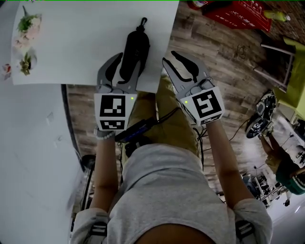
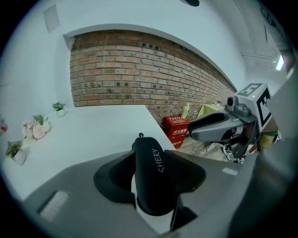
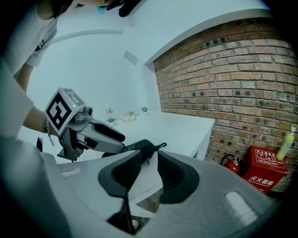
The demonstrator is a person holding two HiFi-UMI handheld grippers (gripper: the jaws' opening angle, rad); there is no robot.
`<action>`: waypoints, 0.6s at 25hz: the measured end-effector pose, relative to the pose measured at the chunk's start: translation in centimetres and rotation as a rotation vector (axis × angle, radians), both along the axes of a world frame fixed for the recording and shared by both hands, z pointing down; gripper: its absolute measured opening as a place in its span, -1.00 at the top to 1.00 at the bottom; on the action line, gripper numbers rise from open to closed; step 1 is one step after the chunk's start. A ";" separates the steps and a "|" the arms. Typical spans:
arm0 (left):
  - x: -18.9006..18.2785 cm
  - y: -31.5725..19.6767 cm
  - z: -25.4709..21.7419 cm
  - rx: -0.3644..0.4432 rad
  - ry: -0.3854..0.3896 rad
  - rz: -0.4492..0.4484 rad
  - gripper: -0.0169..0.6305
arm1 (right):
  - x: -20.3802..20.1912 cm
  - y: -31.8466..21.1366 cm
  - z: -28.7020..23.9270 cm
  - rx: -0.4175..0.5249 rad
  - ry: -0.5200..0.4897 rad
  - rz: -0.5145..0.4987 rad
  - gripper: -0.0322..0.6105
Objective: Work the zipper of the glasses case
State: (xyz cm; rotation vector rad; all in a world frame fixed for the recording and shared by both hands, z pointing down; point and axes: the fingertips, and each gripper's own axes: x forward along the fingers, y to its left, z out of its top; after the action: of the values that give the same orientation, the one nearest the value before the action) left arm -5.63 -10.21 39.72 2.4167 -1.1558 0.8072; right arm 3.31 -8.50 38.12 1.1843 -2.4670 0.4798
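A black glasses case (image 1: 133, 47) lies lengthwise on the white table (image 1: 71, 43) near its front edge, its strap loop (image 1: 142, 21) at the far end. My left gripper (image 1: 125, 64) straddles the case's near end. In the left gripper view the case (image 2: 151, 181) fills the space between the jaws, with a sliver of table showing beside the left pad (image 2: 114, 179), so the left gripper (image 2: 151, 158) is open around it. My right gripper (image 1: 180, 61) hovers off the table's right edge, open with nothing between its fingers; the right gripper view shows it (image 3: 149, 167) pointing toward the case (image 3: 139, 148).
Small flower pots (image 1: 26, 28) stand at the table's far left. A red box (image 1: 238, 12) sits on the wooden floor to the right, a fire extinguisher (image 3: 230, 162) by the brick wall (image 3: 233, 79). The table's front right corner lies just under my right gripper.
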 end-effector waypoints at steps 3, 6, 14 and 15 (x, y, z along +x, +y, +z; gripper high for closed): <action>0.5 0.1 0.8 -0.030 -0.005 -0.005 0.26 | 0.1 -0.2 0.5 -0.005 0.011 -0.024 0.57; 0.8 0.1 1.3 -0.053 0.010 -0.017 0.18 | 0.0 -0.3 0.9 -0.008 0.012 -0.045 0.57; 1.0 0.2 1.8 -0.086 0.036 -0.017 0.14 | -0.7 -0.5 2.0 -0.019 0.023 -0.103 0.57; 1.0 0.3 1.9 -0.096 0.044 -0.016 0.13 | -0.8 -0.5 2.1 -0.019 0.027 -0.109 0.57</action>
State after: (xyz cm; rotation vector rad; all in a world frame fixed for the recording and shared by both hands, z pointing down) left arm -4.68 -9.95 41.58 2.3330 -1.0933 0.7817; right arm 2.49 -9.03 40.25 1.0356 -2.4825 0.4520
